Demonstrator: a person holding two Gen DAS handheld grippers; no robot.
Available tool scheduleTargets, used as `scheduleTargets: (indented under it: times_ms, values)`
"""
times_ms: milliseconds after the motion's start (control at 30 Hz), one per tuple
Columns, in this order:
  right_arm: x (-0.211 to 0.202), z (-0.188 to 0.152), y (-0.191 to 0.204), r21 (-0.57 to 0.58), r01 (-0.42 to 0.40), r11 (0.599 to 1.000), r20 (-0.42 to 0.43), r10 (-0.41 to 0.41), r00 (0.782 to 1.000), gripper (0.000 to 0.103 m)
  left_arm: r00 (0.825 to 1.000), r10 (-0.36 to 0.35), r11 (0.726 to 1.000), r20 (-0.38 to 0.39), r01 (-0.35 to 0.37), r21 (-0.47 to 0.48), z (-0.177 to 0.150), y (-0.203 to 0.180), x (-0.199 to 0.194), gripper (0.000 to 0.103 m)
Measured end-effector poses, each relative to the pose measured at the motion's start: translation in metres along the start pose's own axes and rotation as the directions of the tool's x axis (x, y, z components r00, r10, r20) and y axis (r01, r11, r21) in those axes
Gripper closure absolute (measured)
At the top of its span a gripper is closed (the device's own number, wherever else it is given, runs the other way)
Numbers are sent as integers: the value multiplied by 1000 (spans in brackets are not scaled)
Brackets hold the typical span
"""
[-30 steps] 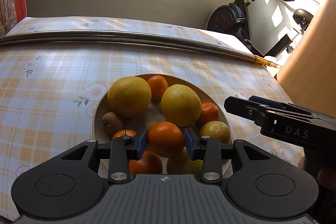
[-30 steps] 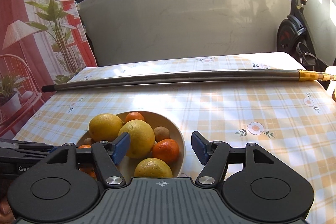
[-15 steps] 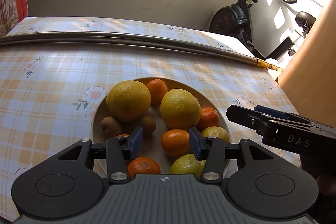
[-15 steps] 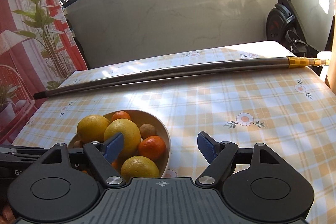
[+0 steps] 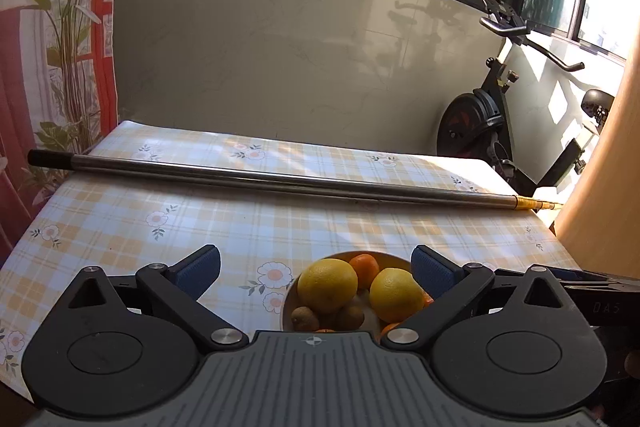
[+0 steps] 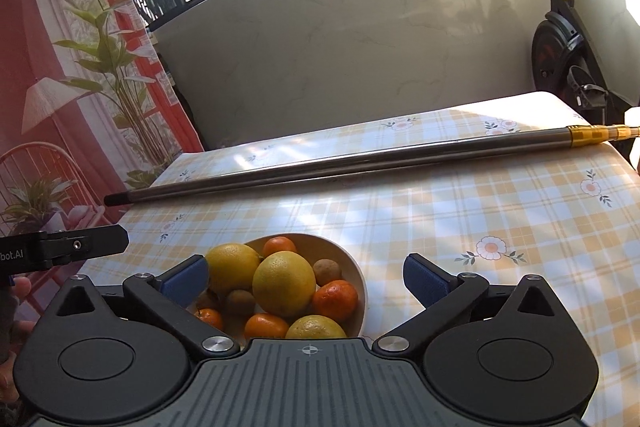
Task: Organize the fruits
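A beige bowl [image 6: 356, 279] on the checked tablecloth holds two big yellow citrus fruits [image 6: 284, 283], several small oranges [image 6: 335, 300], kiwis [image 6: 327, 271] and a lemon [image 6: 316, 327]. In the left wrist view the bowl [image 5: 289, 301] sits low between the fingers, with a yellow fruit [image 5: 327, 285] on top. My left gripper [image 5: 316, 269] is open and empty, raised above the bowl. My right gripper [image 6: 306, 277] is open and empty, held above the bowl's near side. The left gripper's finger [image 6: 64, 247] shows at the left of the right wrist view.
A long metal pole [image 5: 280, 183] with a gold end lies across the far part of the table, also in the right wrist view [image 6: 360, 163]. An exercise bike [image 5: 500, 115] stands past the table's right end. A wall and windows lie behind.
My left gripper let go of a small orange into the bowl, opened wide, and rose and tilted up away from the fruit. My right gripper opened a little wider and drew back.
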State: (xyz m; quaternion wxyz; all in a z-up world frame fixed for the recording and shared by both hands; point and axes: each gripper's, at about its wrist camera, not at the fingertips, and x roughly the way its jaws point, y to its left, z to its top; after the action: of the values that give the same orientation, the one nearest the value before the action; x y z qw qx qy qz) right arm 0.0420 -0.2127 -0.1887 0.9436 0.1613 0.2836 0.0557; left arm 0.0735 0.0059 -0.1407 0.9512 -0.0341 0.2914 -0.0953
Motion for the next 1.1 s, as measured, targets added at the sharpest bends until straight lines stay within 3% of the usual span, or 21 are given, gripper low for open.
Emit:
scheduleTargets:
  times_ms: [333, 567, 700, 933, 1100]
  values:
    - [-61, 30, 43, -89, 47, 995, 65, -41, 997, 0, 992, -7, 999, 122, 2, 39, 28, -14, -64, 0]
    - [-130, 55, 75, -129, 22, 991, 195, 3, 981, 0, 965, 22, 998, 261, -35, 45, 46, -30, -122, 0]
    - [-160, 65, 90, -186, 91, 978, 256, -41, 966, 0, 948, 31, 999, 316, -43, 32, 53, -36, -145, 0]
    - [-187, 70, 106, -237, 157, 959, 313, -78, 946, 0, 937, 36, 996, 349, -62, 63, 54, -49, -158, 0]
    - [-184, 72, 107, -226, 163, 960, 307, -89, 948, 0, 937, 43, 995, 346, -72, 72, 53, -49, -156, 0]
